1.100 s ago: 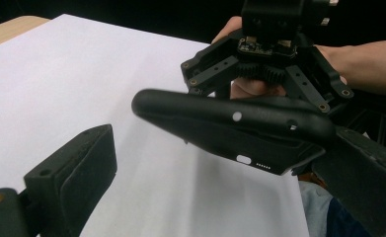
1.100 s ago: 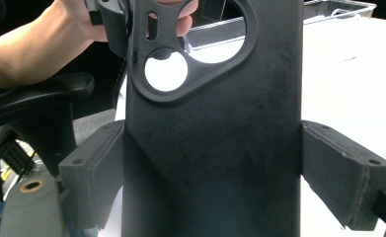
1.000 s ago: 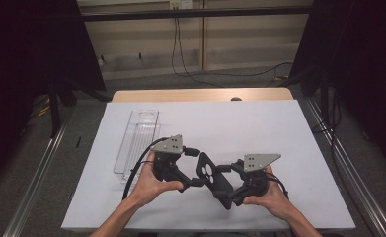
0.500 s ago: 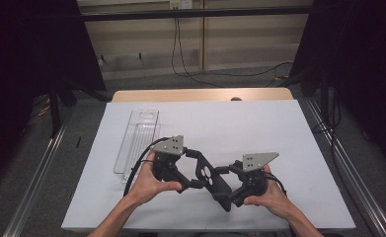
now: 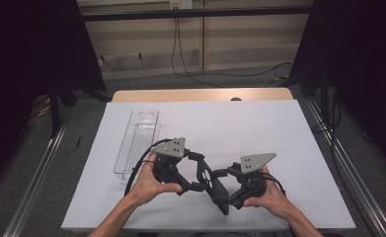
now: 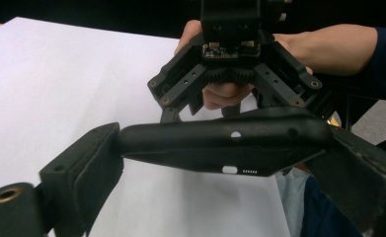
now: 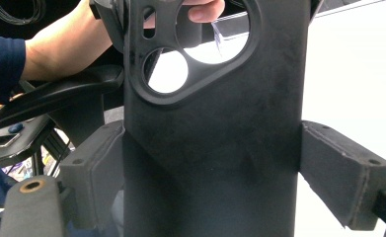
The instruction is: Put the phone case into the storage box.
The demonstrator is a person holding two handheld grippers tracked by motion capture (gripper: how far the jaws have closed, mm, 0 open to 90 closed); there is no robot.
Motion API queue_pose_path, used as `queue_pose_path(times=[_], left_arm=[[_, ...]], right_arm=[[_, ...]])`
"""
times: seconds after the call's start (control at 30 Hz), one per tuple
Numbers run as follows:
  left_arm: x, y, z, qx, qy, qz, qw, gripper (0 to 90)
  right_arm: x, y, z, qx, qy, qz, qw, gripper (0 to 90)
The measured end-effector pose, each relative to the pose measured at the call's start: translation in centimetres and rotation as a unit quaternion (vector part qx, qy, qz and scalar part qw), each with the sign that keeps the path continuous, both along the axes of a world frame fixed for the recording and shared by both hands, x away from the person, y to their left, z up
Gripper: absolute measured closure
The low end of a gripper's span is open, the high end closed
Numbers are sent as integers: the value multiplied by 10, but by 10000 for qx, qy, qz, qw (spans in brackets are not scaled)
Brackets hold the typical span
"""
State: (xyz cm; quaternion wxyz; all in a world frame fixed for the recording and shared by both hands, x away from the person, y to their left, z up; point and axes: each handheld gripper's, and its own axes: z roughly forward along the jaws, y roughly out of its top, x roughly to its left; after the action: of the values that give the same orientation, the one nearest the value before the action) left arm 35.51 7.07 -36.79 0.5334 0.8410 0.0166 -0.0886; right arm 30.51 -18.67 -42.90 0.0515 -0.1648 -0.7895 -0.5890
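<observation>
A flat black rubbery phone case (image 5: pixel 211 181) with round camera cut-outs was held above the white counter (image 5: pixel 240 128) at 6 o'clock. The right gripper (image 5: pixel 224 180) clamped its sides; the left gripper (image 5: pixel 194 172), jaws just closing, bracketed its ends. A clear plastic tray (image 5: pixel 137 138) lay at 10 o'clock.

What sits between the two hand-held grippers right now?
A black phone case spans the gap between the left hand-held gripper and the right hand-held gripper, seen in the high view.
</observation>
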Motion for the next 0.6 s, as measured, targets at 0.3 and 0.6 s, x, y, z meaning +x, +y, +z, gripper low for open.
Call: queue_pose_path(times=[0.3, 0.6], left_arm=[[0, -1, 0, 50, 7, -85, 10000, 97], [-1, -2, 0, 118, 14, -205, 9997, 102]], right_arm=[[0, 1, 0, -40, -12, 36, 10000, 144], [-2, 3, -1, -100, -13, 115, 9999, 144]])
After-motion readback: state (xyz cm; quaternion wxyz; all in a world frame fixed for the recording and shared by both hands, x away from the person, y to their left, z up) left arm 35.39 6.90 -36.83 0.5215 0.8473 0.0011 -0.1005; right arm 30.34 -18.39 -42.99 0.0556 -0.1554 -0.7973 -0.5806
